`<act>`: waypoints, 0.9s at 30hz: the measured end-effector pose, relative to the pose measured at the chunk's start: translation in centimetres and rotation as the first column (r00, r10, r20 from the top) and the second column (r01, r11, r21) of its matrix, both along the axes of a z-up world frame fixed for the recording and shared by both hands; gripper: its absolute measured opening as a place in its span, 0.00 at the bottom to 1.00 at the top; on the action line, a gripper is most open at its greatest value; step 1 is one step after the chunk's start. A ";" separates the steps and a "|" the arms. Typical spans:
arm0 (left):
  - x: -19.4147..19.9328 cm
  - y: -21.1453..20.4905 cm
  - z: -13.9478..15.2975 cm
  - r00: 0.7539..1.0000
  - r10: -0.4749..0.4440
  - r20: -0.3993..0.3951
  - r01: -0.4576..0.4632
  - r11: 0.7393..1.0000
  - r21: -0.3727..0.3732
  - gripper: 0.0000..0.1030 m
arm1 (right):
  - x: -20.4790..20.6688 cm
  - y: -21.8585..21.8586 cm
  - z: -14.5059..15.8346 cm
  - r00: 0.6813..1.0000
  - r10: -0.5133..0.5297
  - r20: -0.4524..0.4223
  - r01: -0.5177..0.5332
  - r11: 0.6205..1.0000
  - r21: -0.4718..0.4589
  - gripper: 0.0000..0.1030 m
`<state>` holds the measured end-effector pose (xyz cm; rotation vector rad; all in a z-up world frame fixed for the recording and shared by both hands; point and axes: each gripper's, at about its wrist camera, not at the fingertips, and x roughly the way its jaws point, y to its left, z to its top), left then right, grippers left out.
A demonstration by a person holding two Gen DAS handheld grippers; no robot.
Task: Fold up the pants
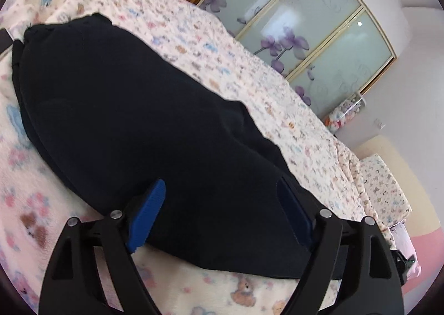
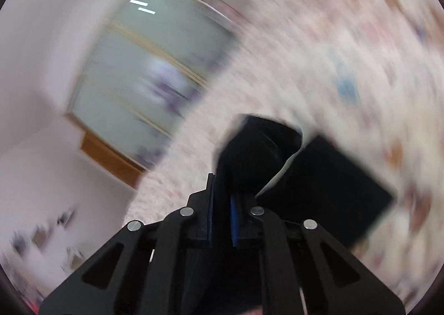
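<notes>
The black pants (image 1: 133, 109) lie spread on a bed with a pastel bear-print blanket (image 1: 249, 70). My left gripper (image 1: 219, 204) is open, its blue-padded fingers (image 1: 147, 215) straddling the near end of the pants and resting on the cloth. In the blurred right wrist view, my right gripper (image 2: 222, 190) is shut on a bunched fold of the black pants (image 2: 258, 154), lifted above the blanket (image 2: 333, 51). A flat part of the pants (image 2: 333, 184) lies to its right.
A wardrobe with frosted glass sliding doors and purple flowers (image 1: 305, 37) stands beyond the bed. A matching pillow (image 1: 383, 184) and soft toys (image 1: 344, 115) lie at the right. White walls surround the wardrobe (image 2: 144, 65) in the right wrist view.
</notes>
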<state>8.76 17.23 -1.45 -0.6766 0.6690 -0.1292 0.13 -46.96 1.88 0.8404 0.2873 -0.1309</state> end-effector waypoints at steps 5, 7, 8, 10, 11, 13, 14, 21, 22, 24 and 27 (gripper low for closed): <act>0.2 -0.7 -0.1 1.000 -0.014 -0.016 0.015 0.998 0.055 0.81 | -2.8 -1.5 -7.6 0.959 -0.043 -0.281 0.088 0.985 0.151 0.09; 0.2 -1.0 -0.2 1.000 -0.020 -0.019 0.021 0.997 0.074 0.83 | -3.5 -1.3 -7.2 0.959 -0.047 -0.280 0.087 0.987 0.133 0.09; 0.1 -1.1 -0.2 1.000 -0.021 -0.020 0.022 0.997 0.077 0.84 | -3.7 -1.2 -6.8 0.955 -0.052 -0.294 0.093 0.988 0.126 0.13; 0.0 -1.1 -0.1 0.999 -0.027 -0.019 0.029 0.997 0.076 0.85 | -4.2 -1.1 -5.8 0.941 -0.073 -0.329 0.117 0.986 0.116 0.17; 0.0 -1.2 -0.2 0.999 -0.029 -0.019 0.030 0.997 0.076 0.86 | -4.8 -0.9 -4.8 0.934 -0.113 -0.338 0.148 0.986 0.078 0.17; 0.1 -1.2 -0.3 0.999 -0.035 -0.018 0.036 0.996 0.077 0.88 | -5.3 0.4 -2.5 0.934 -0.183 -0.308 0.176 0.983 -0.050 0.18; 0.2 -1.3 -0.3 0.999 -0.041 -0.018 0.042 0.996 0.081 0.91 | -5.1 1.4 -1.4 0.936 -0.198 -0.291 0.170 0.978 -0.118 0.19; 0.9 -2.8 -0.7 0.995 -0.083 -0.052 0.091 0.977 0.193 0.98 | 5.6 16.3 4.2 0.868 0.401 -0.293 -0.495 0.749 -0.441 0.63; 1.0 -2.8 -0.8 0.995 -0.082 -0.056 0.092 0.976 0.198 0.98 | 7.1 18.9 4.3 0.826 0.473 -0.307 -0.564 0.690 -0.453 0.63; 1.0 -2.6 -0.9 0.995 -0.080 -0.055 0.089 0.978 0.189 0.98 | 11.1 23.7 4.5 0.734 0.602 -0.315 -0.675 0.592 -0.441 0.55; 0.9 -2.3 -0.9 0.996 -0.079 -0.045 0.085 0.982 0.166 0.98 | 15.8 29.4 3.8 0.599 0.721 -0.348 -0.793 0.477 -0.379 0.52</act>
